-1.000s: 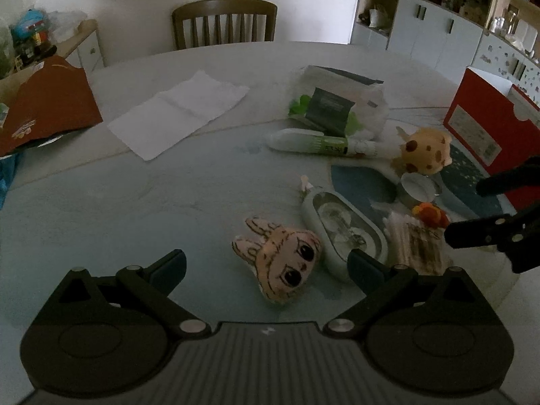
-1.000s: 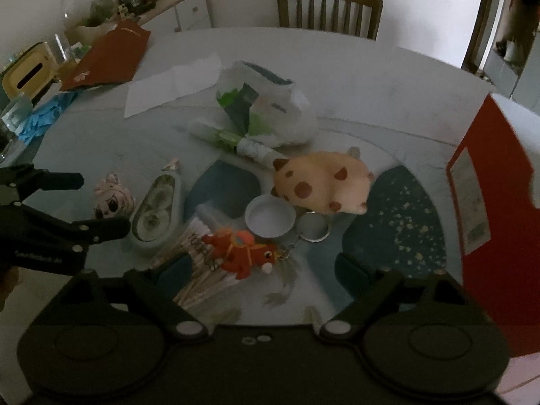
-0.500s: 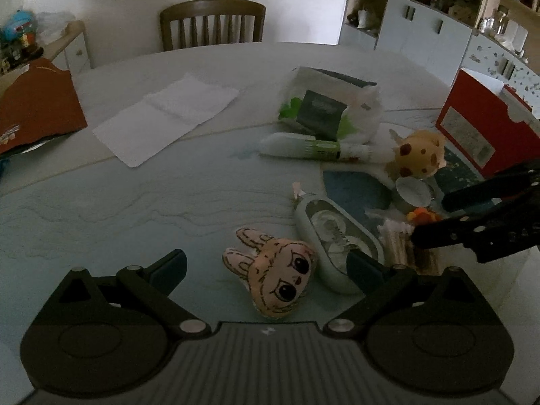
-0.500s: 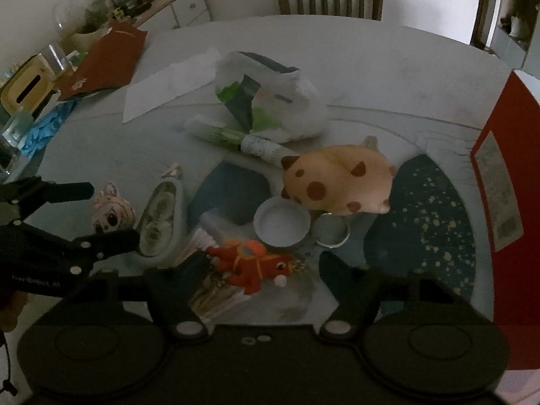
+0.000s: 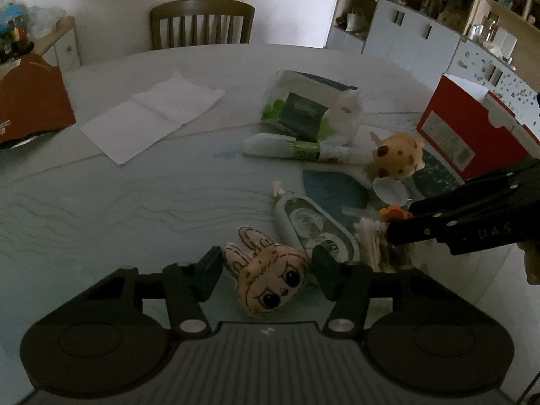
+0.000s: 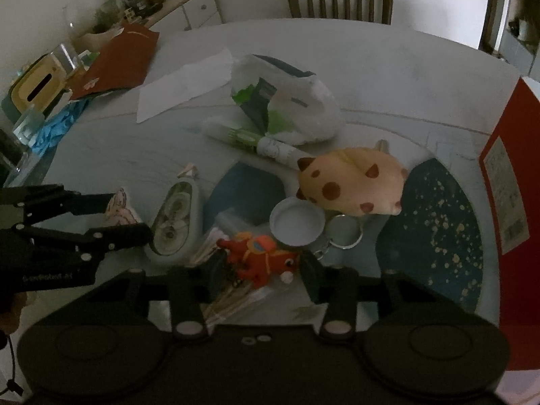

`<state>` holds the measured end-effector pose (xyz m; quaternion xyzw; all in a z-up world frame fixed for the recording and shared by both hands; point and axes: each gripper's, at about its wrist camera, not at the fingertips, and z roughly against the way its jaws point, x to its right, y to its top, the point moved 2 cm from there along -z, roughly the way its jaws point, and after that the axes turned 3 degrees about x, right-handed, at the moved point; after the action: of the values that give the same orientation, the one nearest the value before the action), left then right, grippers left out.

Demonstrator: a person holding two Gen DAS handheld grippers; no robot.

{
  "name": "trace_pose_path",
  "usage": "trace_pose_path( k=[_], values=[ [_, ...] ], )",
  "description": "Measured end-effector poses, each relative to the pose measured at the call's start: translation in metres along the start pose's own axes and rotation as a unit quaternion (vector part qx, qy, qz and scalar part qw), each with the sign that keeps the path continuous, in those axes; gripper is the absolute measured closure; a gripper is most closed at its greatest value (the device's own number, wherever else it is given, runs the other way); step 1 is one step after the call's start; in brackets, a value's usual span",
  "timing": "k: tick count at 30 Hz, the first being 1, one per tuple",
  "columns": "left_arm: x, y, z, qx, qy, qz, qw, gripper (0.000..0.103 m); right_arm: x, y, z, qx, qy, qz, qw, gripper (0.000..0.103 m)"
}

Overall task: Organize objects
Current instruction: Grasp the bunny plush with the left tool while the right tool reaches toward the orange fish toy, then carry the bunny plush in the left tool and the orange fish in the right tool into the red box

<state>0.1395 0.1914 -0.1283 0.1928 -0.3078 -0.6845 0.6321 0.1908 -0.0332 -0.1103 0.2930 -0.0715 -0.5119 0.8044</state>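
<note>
left gripper (image 5: 266,265) open, straddling bunny-face plush (image 5: 270,283) at near table (image 5: 101,209) edge. right gripper (image 6: 260,266) open around red dragon charm (image 6: 261,260). both look soft, light; pinch mid-body.

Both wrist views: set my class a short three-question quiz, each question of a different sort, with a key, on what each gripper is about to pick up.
1. True or false: the left gripper has its fingers either side of the bunny-eared doll head.
2. Multiple choice: the toy between the right gripper fingers is
A. the spotted plush
B. the red-orange toy
C. the white lid
3. Fill the gap: the red-orange toy lies on a bundle of ____.

Key
1. True; whether the pads already touch it cannot be told.
2. B.
3. Cotton swabs.
</note>
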Motion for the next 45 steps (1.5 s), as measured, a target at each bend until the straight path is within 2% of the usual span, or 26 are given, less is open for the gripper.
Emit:
trace_pose_path(
  k=[4,10,22,32,45],
  values=[
    [0.005,0.0,0.003,0.0,0.01,-0.01,0.9999,0.049,0.001,0.0,0.006,0.008,0.001,-0.002,1.0,0.057],
    [0.01,0.001,0.017,0.006,0.007,0.001,1.0,0.049,0.0,-0.001,0.027,0.026,0.002,-0.001,1.0,0.057],
    [0.04,0.015,0.058,0.016,-0.018,0.014,0.9996,0.049,0.012,-0.005,0.091,0.062,0.008,-0.012,0.998,0.057],
    [0.09,0.038,0.074,0.015,-0.068,0.015,0.9975,0.049,0.035,-0.006,0.151,0.083,-0.01,-0.005,0.997,0.057],
    [0.18,0.079,0.075,0.035,-0.101,-0.047,0.9932,0.049,0.105,-0.001,0.213,0.139,-0.037,-0.017,0.989,0.057]
  ],
)
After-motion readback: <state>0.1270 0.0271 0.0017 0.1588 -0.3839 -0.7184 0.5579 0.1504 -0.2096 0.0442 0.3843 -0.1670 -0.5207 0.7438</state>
